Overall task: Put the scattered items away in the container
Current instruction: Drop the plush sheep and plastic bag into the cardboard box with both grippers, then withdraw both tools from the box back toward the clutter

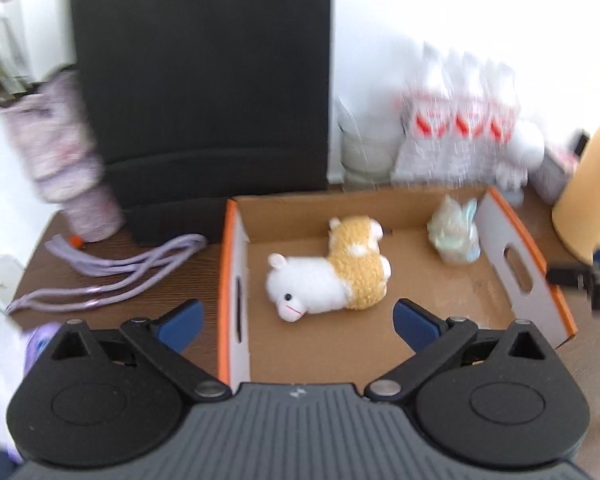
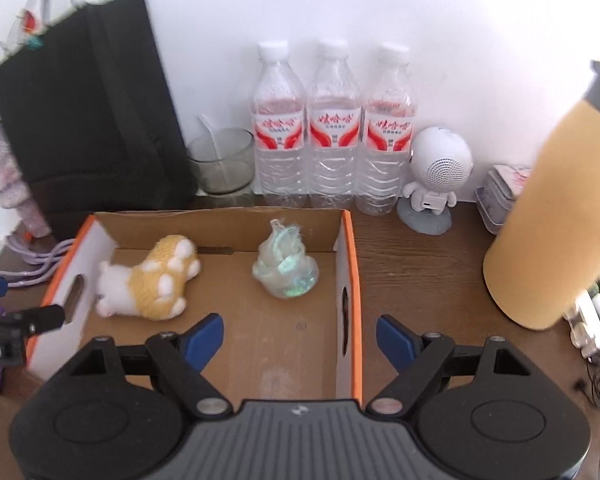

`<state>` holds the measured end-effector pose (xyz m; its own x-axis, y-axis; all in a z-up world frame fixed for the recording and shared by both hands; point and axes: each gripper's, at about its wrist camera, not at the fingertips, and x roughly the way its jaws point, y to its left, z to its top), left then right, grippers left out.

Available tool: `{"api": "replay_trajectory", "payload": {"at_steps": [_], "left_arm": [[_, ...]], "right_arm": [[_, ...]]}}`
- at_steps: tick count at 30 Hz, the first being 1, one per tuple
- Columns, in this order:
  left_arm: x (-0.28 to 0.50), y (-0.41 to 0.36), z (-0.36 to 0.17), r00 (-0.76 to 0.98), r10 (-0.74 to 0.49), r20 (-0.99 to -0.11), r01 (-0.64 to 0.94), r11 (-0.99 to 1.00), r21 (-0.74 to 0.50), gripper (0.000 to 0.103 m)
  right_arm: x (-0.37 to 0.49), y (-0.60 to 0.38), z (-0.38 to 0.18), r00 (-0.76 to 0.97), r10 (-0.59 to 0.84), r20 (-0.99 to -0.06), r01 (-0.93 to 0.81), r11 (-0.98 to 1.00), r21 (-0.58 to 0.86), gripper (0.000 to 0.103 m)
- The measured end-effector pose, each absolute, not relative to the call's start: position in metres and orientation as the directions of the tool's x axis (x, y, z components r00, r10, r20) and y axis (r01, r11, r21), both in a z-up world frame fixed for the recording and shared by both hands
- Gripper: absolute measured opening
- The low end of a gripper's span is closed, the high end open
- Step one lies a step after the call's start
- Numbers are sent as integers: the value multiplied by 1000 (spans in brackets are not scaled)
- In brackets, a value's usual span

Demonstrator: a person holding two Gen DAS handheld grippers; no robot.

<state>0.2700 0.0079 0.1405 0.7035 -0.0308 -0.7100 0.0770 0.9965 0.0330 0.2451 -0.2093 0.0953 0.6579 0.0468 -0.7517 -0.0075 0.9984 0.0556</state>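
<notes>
One plush toy [image 1: 328, 266] and one wrapped bundle [image 2: 286, 266] in the box [image 2: 350, 264], both grippers [image 1: 298, 318] [image 2: 300, 334] wide open, empty

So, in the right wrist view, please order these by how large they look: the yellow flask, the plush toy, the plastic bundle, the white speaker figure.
1. yellow flask, largest by far, though it stands nearer the camera.
2. plush toy.
3. white speaker figure and plastic bundle: these look about alike, so no ranking between them.
</notes>
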Motion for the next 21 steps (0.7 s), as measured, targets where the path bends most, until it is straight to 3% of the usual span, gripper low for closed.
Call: {"api": "replay_trajectory", "payload": {"at_steps": [5,9,11,21], "left_arm": [[199,6,138,815,-11,-580,47,998,47,103],[148,11,127,890,-71,-451,65,997,-29,103],[133,12,120,909,-83,-407,75,997,-37,103],[66,3,103,912,-75,-403,77,997,-12,103]], "right_arm": [[182,-192,98,772,24,-635,-29,1000,2,92],[141,-188,83,874,34,-485,-28,999,20,92],[127,-183,74,890,46,-454,-43,999,17,92],[59,-172,56,909,27,-416,-25,1000,10,93]]}}
